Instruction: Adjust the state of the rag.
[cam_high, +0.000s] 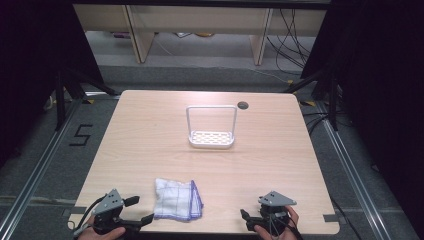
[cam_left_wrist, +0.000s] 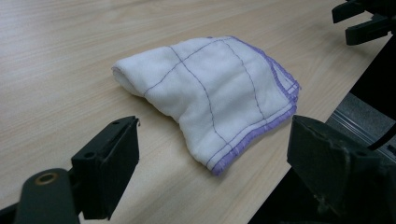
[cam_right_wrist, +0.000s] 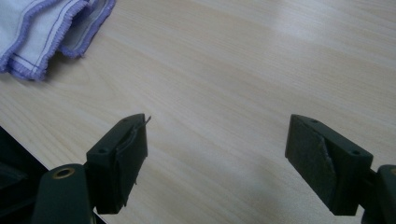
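Left claw (cam_high: 134, 211): near-left corner of the counter (cam_high: 150, 145), jaws apart, empty.
Right claw (cam_high: 246, 216): near-right edge, jaws apart, empty.
Cloth (cam_high: 177, 199): folded, white, purple-edged, near edge between claws.
Rack (cam_high: 211, 127): white, counter's far middle.

A folded white cloth (cam_high: 177, 199) with thin grid lines and purple stitched edges lies flat near the table's near edge. A white rack (cam_high: 211, 127), possibly plastic, stands upright mid-table, well apart.
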